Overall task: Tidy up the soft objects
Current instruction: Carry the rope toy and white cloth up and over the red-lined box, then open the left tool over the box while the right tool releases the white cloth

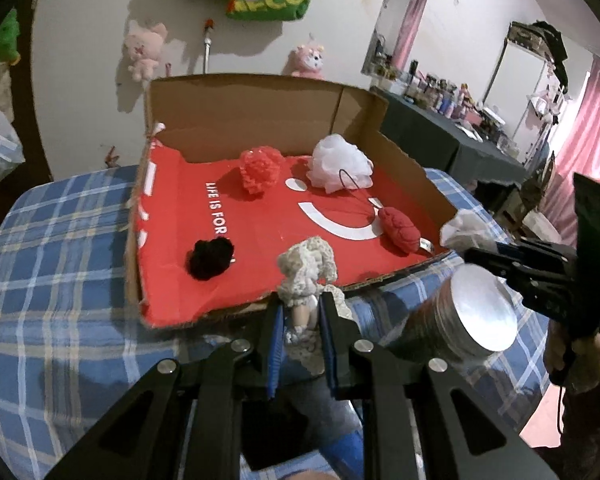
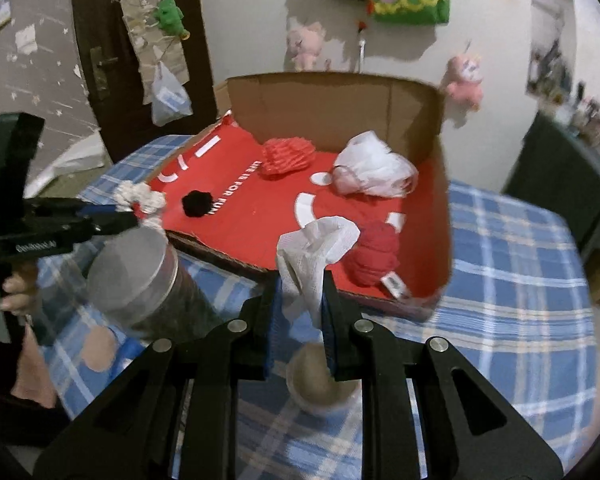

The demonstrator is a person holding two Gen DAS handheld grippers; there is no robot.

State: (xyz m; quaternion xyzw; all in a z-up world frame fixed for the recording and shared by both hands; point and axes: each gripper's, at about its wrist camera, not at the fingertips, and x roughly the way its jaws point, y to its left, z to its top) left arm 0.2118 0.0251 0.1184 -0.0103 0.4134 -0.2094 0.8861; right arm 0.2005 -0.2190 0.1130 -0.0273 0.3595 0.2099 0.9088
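- Four soft things already lie in the cardboard box [image 1: 260,92], on its red floor: a red mesh puff [image 1: 260,170] near the back wall, a white mesh puff [image 1: 340,164] toward the back right corner, a dark red knitted bundle [image 1: 400,230] by the right wall near the front edge, and a black pompom [image 1: 211,258] toward the front left corner.
- The left gripper [image 1: 300,312] is clamped on a cream crocheted piece [image 1: 308,268], which sticks up between the blue pads just outside the front edge of the box (not yet over the red floor, as far as I can judge).
- The right gripper [image 2: 300,292] is pinched narrow on a white cloth [image 2: 316,248], whose loose top flops over the front edge of the box, close to the dark red knitted bundle.
- So the job looks well advanced: four pieces are in, and two more are in the claws and at the box's front edge.
- What is left, by my reading, is to carry both pieces over the edge and let them go on bare red floor, perhaps front centre.
- A metal-lidded tin [image 1: 476,312] stands on the checked tablecloth [image 1: 60,260] in front of the box, between the two grippers, and a small cup [image 2: 320,384] sits below the right claw; neither looks soft, so I take them as not part of the sorting.
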